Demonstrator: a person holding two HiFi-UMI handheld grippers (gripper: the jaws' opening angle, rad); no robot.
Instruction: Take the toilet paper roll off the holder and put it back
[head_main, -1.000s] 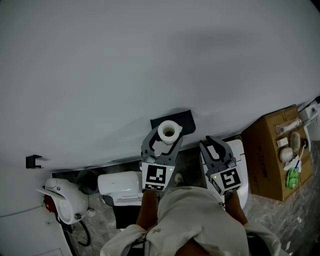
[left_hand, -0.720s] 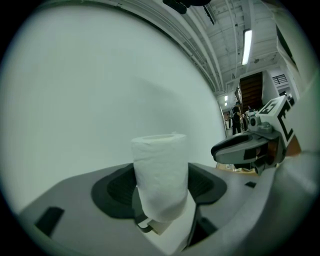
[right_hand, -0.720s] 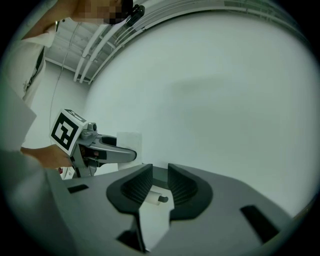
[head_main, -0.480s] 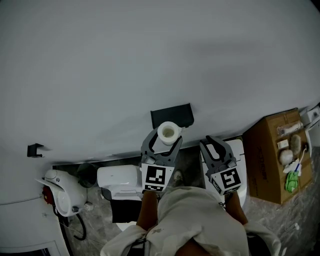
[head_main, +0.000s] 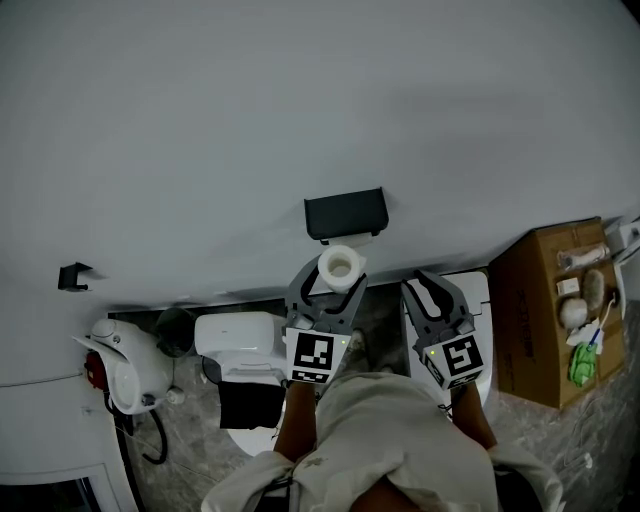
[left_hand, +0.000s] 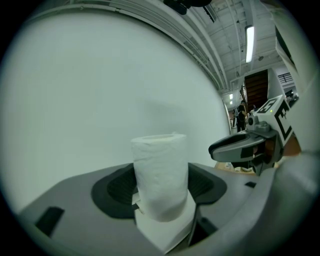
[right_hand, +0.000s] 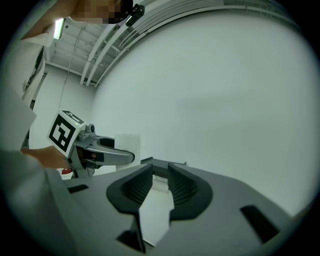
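My left gripper (head_main: 333, 283) is shut on a white toilet paper roll (head_main: 340, 267), which stands upright between its pads just below the black holder (head_main: 345, 213) on the grey wall, apart from it. In the left gripper view the roll (left_hand: 160, 165) fills the gap between the left gripper's (left_hand: 161, 192) dark pads, with a loose sheet hanging under it. My right gripper (head_main: 437, 296) hovers beside it on the right, with nothing in it. In the right gripper view its (right_hand: 160, 182) jaws stand a narrow gap apart, and the holder (right_hand: 160, 164) shows through the gap.
A white toilet (head_main: 238, 352) stands on the floor left of my arms, and a white fixture (head_main: 122, 372) with a black hose stands further left. A cardboard box (head_main: 540, 325) of small items stands at the right. A small black hook (head_main: 72, 275) is on the wall.
The roll, earlier overlapping the holder, now sits below it with a gap. Both grippers have drawn back from the wall together.
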